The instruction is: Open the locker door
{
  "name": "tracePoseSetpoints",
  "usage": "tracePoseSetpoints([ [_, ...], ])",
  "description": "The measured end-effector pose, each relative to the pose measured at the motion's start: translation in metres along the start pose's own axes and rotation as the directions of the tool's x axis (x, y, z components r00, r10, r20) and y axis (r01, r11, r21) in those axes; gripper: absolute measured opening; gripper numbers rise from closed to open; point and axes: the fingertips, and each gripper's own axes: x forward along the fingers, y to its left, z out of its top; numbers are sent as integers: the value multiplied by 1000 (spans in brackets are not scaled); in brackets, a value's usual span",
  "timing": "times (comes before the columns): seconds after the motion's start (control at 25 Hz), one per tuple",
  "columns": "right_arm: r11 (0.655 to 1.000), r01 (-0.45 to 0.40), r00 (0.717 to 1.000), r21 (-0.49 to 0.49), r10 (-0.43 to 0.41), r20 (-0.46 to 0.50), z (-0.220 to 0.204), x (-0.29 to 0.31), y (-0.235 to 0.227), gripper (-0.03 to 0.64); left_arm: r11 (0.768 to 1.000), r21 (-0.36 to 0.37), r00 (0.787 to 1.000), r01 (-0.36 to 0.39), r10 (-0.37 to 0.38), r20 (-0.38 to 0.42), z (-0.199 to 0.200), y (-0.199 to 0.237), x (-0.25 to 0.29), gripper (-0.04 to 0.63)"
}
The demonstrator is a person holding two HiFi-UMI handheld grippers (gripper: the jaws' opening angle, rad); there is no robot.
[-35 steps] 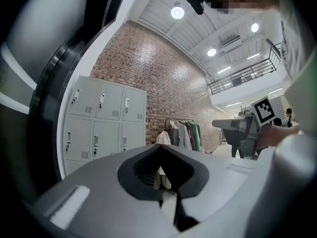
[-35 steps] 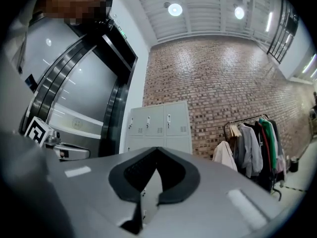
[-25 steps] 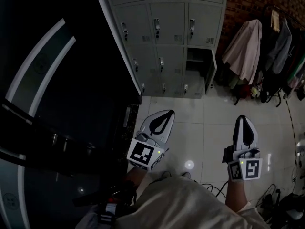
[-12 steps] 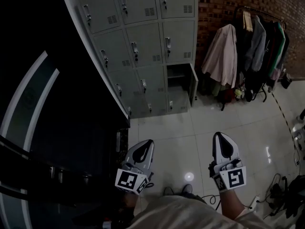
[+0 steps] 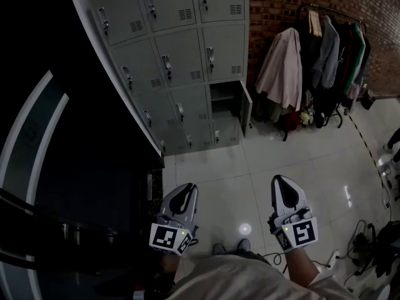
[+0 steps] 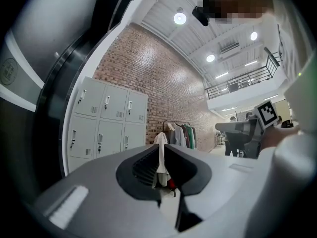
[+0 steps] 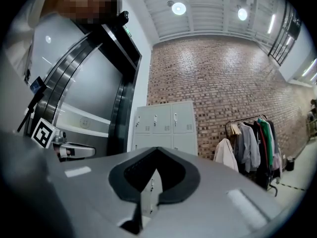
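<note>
Lockers stand well away by the brick wall, and both the left claw and right claw are closed tight and hold nothing, so a closed claw could just bump a small handle and slip off without pulling anything open.

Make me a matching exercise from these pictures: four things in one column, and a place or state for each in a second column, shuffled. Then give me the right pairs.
Column one
1. locker door nearest the coats
2. pale coat
3. right gripper
4. brick wall

Column two
A. hangs at the clothes rack's end nearest the lockers
B. rises behind the hanging clothes
C. swung open, in the right-hand column
D. jaws shut, nothing held

Pairs: 1-C, 2-A, 3-D, 4-B
</note>
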Motion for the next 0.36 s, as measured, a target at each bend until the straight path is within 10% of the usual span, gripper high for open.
tracePoseSetpoints([
  [0.36, 1000, -13, 999, -3, 13, -44, -2, -4, 3, 0, 1000, 9, 1000, 17, -17, 8, 11, -9, 3, 66],
])
